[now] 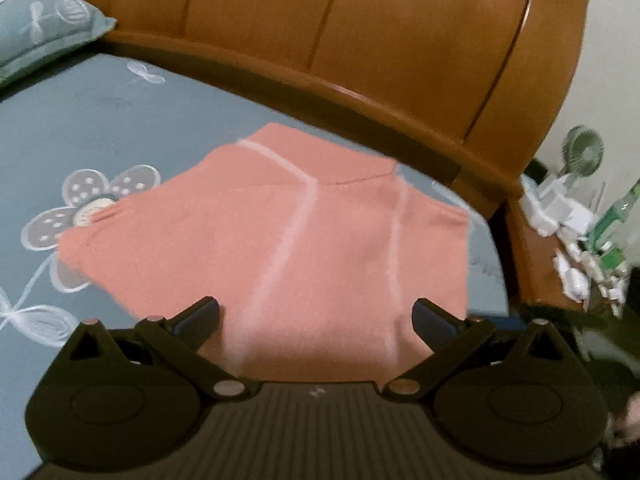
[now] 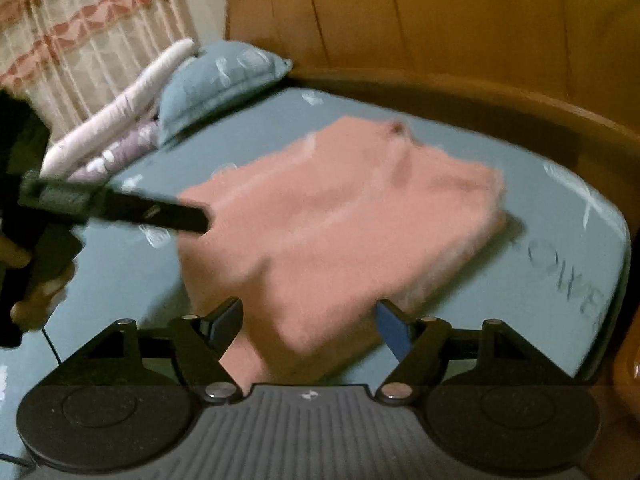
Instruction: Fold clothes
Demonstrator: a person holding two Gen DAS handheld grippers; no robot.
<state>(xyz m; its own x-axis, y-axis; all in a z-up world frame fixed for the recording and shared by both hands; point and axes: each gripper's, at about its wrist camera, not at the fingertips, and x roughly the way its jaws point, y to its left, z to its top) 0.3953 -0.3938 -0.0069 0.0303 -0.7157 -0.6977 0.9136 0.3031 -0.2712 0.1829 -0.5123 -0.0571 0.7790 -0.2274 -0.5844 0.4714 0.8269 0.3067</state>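
Left wrist view: the left gripper (image 1: 316, 314) hangs over the near edge of a pink garment (image 1: 280, 232), fingers wide apart and pinching nothing. The garment lies folded on the blue sheet (image 1: 100, 120), pale stripes running toward 12 o'clock, where the wooden headboard (image 1: 360, 20) stands. A pillow (image 1: 44, 24) sits at 10 o'clock, a small fan (image 1: 582, 152) at 3 o'clock. In the right wrist view the right gripper (image 2: 310, 320) also has its fingers spread, the garment's near corner between them, untouched. The left gripper reaches in from 9 o'clock.
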